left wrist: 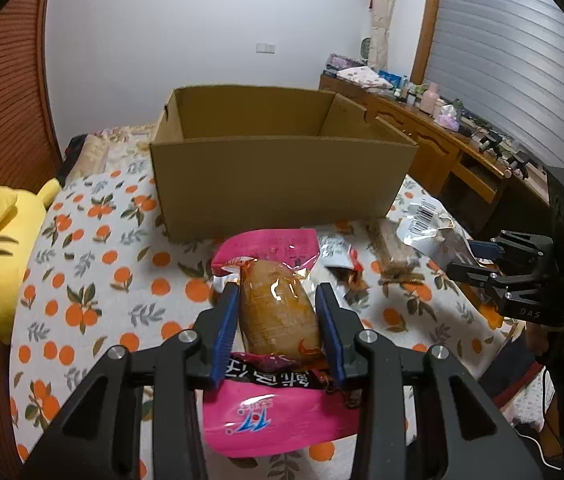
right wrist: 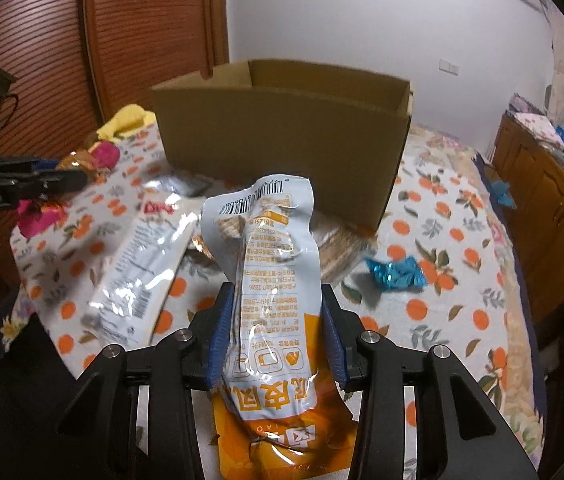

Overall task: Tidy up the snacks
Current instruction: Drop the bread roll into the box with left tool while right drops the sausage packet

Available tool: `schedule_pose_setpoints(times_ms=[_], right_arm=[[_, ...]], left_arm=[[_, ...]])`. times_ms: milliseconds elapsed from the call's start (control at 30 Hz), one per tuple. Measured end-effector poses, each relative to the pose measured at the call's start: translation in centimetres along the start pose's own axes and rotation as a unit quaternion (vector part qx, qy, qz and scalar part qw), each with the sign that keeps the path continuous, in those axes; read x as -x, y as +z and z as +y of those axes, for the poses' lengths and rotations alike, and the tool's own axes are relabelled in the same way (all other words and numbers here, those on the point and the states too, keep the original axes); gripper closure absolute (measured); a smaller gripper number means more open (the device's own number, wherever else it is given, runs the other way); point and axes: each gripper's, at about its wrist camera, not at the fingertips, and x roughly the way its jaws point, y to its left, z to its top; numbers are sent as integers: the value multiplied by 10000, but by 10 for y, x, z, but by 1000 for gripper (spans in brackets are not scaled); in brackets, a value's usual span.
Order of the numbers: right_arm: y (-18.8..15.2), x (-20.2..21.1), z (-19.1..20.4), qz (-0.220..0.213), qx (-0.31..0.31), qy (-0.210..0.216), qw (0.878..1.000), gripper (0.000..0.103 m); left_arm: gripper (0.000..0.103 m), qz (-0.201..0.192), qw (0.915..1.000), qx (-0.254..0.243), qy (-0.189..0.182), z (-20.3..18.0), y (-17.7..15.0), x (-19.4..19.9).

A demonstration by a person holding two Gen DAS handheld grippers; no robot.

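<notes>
Pink-wrapped bun (left wrist: 278, 316), orange-white pouch (right wrist: 270, 280), both glossy.

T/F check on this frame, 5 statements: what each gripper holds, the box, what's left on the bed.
1. The left gripper is clamped on a pink packet. True.
2. The right gripper is empty. False: it grips a white and orange packet.
3. The cardboard box stands open at the top. True.
4. A blue wrapper lies inside the box. False: it lies on the orange-print bedsheet, beside the box.
5. All snacks are already off the bed. False: a white packet also lies on the sheet.
</notes>
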Motion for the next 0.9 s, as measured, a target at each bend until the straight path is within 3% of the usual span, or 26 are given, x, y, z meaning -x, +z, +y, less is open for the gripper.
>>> schedule_pose_setpoints(times_ms=[633, 733, 900], right_arm=[[80, 19, -23, -634, 167, 54, 9978, 62], [97, 14, -29, -696, 197, 76, 9974, 71], [119, -4, -34, -657, 345, 181, 9971, 73]], left_arm=[[66, -421, 9989, -148, -145, 17, 90, -12], [66, -422, 9989, -155, -127, 21, 106, -20], [66, -378, 9990, -154, -175, 27, 126, -35]])
